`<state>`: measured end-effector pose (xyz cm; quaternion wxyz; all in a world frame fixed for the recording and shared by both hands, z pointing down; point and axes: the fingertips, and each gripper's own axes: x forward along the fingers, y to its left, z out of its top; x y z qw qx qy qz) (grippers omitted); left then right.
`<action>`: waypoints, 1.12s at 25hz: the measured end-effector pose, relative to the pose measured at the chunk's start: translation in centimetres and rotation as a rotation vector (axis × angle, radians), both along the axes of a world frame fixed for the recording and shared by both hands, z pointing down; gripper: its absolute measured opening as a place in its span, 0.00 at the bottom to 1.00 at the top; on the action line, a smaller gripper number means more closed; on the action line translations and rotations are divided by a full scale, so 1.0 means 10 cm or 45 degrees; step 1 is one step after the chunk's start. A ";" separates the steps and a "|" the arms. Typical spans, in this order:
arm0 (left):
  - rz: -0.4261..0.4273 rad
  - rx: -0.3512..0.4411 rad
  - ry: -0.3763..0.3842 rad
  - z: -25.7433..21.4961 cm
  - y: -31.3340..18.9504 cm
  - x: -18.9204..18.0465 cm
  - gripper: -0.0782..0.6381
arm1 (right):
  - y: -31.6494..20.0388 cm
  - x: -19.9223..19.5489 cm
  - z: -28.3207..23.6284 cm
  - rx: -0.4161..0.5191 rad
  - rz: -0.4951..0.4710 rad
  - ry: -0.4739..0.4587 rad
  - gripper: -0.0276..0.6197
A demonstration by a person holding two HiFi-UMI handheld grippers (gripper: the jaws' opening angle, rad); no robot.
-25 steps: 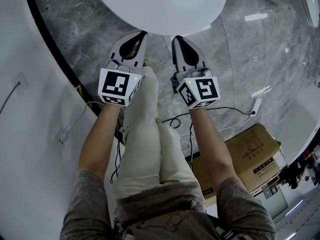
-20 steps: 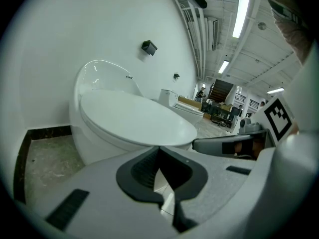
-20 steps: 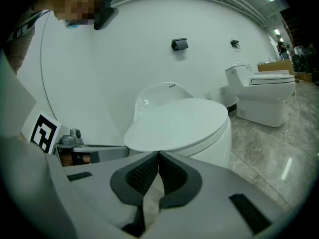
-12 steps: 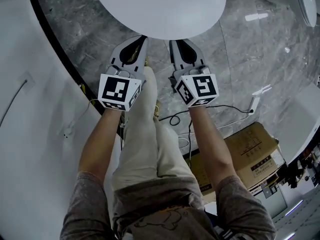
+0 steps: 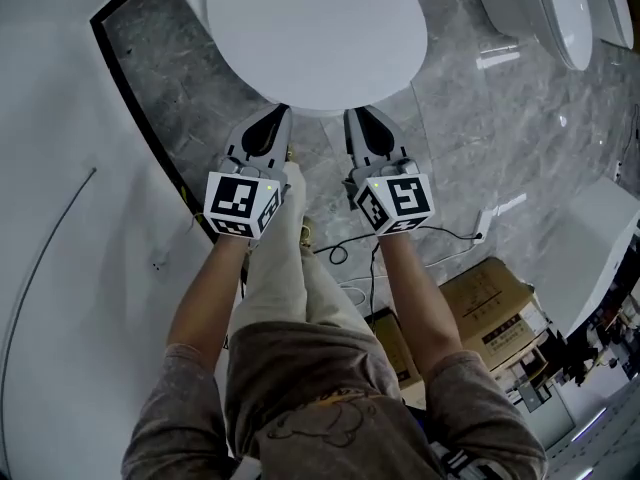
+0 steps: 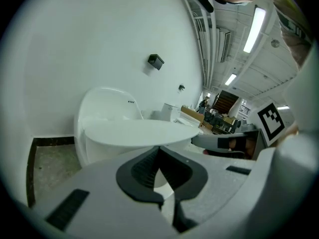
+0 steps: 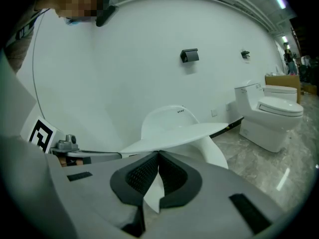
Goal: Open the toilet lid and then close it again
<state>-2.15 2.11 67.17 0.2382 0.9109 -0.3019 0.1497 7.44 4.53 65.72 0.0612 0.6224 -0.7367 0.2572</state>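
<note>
The white oval toilet lid (image 5: 315,33) lies at the top of the head view. In both gripper views the toilet lid (image 7: 174,132) shows as a thin disc raised off the bowl (image 7: 214,151), its front edge higher. My left gripper (image 5: 282,112) and right gripper (image 5: 351,115) sit side by side with their tips at or just under the lid's front rim. Both are shut with nothing between the pads. From the left gripper view, the left gripper (image 6: 159,149) points at the underside of the toilet lid (image 6: 142,132). The right gripper (image 7: 158,154) does the same.
A second toilet (image 5: 560,13) stands at the upper right, also visible as that second toilet (image 7: 271,114) from the right gripper. Cardboard boxes (image 5: 490,313) and cables (image 5: 340,253) lie on the grey marble floor behind me. A white wall (image 5: 60,168) with a black floor strip runs along the left.
Both grippers have risen together while staying at the lid's front rim. The head view now takes in the whole lid and more of the second toilet.
</note>
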 end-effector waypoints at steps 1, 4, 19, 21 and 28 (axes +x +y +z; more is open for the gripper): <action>-0.004 -0.004 0.002 -0.11 -0.07 0.00 0.12 | -0.07 0.02 -0.14 0.001 -0.001 0.007 0.08; -0.021 -0.019 0.013 -0.44 -0.27 -0.02 0.12 | -0.27 0.05 -0.52 -0.006 -0.009 0.028 0.08; -0.108 -0.034 0.073 -1.51 -1.42 -0.11 0.12 | -1.54 0.00 -1.77 0.088 -0.107 0.095 0.08; -0.131 -0.019 0.084 -1.60 -1.58 -0.13 0.12 | -1.72 -0.02 -1.88 0.104 -0.131 0.102 0.08; -0.238 -0.002 0.090 -1.88 -2.11 -0.18 0.12 | -2.29 -0.10 -2.22 0.145 -0.233 0.082 0.08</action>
